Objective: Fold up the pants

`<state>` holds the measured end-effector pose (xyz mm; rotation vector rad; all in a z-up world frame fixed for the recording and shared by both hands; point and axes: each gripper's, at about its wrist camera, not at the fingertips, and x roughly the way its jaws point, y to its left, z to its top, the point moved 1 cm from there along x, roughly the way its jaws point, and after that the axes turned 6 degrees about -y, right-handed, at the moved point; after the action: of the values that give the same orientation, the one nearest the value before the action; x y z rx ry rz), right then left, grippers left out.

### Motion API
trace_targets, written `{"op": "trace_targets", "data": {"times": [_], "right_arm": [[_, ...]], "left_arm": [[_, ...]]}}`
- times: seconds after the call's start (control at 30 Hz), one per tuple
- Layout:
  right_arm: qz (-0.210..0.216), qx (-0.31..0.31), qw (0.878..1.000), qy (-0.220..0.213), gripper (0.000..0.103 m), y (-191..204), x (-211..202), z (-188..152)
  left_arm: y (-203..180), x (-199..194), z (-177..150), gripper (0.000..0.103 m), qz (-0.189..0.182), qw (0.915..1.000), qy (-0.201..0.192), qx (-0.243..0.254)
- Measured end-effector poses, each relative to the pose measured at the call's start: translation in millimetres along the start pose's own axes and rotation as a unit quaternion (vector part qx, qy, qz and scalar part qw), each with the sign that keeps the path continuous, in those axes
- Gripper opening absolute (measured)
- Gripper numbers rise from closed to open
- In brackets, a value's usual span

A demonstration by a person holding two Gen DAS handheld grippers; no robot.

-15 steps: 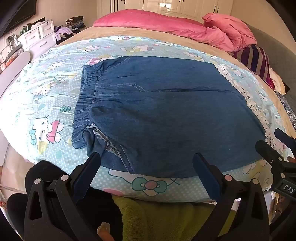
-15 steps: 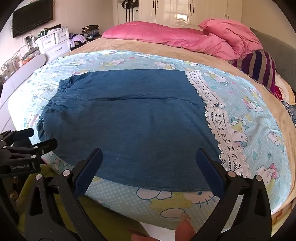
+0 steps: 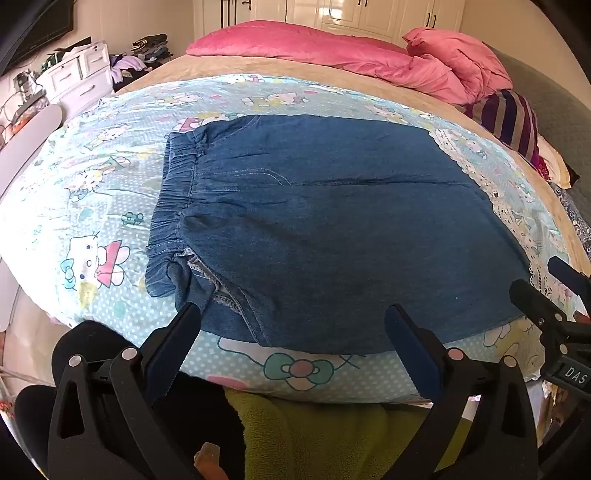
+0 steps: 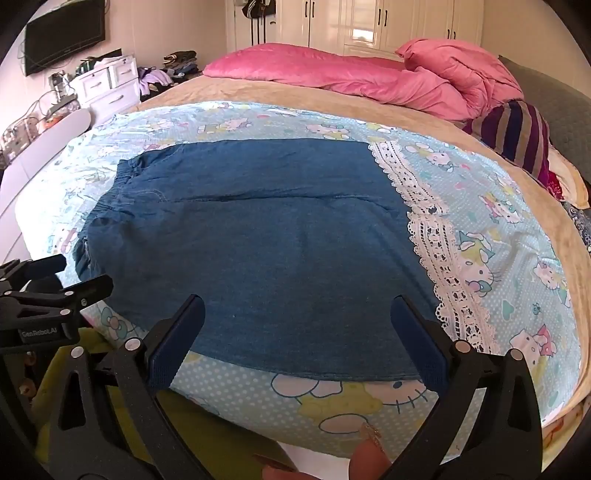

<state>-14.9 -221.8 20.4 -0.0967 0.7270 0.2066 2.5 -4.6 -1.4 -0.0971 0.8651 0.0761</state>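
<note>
Blue denim pants (image 3: 332, 229) lie flat on a light blue cartoon-print sheet (image 3: 92, 206), folded lengthwise, elastic waistband to the left. They show in the right wrist view (image 4: 266, 251) too, with white lace trim (image 4: 436, 251) at their right edge. My left gripper (image 3: 291, 325) is open and empty, at the pants' near edge by the waistband end. My right gripper (image 4: 297, 317) is open and empty, at the near edge towards the hem end. Each gripper shows in the other's view: the right one (image 3: 546, 295), the left one (image 4: 70, 280).
A pink duvet (image 3: 351, 59) and striped cushion (image 3: 513, 122) lie at the far end of the bed. A white dresser (image 4: 103, 85) and a wall TV (image 4: 62, 33) stand to the left. Yellow-green fabric (image 3: 332, 435) hangs below the bed's near edge.
</note>
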Motion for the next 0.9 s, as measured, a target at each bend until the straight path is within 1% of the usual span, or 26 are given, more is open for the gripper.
{"op": "trace_targets", "data": {"times": [0.9], "right_arm": [[0.001, 0.001, 1.0, 0.002, 0.095, 0.4, 0.5, -1.2]], "left_arm": [[5.5, 0.1, -0.3, 0.099, 0.0, 1.0, -0.004, -0.001]]}}
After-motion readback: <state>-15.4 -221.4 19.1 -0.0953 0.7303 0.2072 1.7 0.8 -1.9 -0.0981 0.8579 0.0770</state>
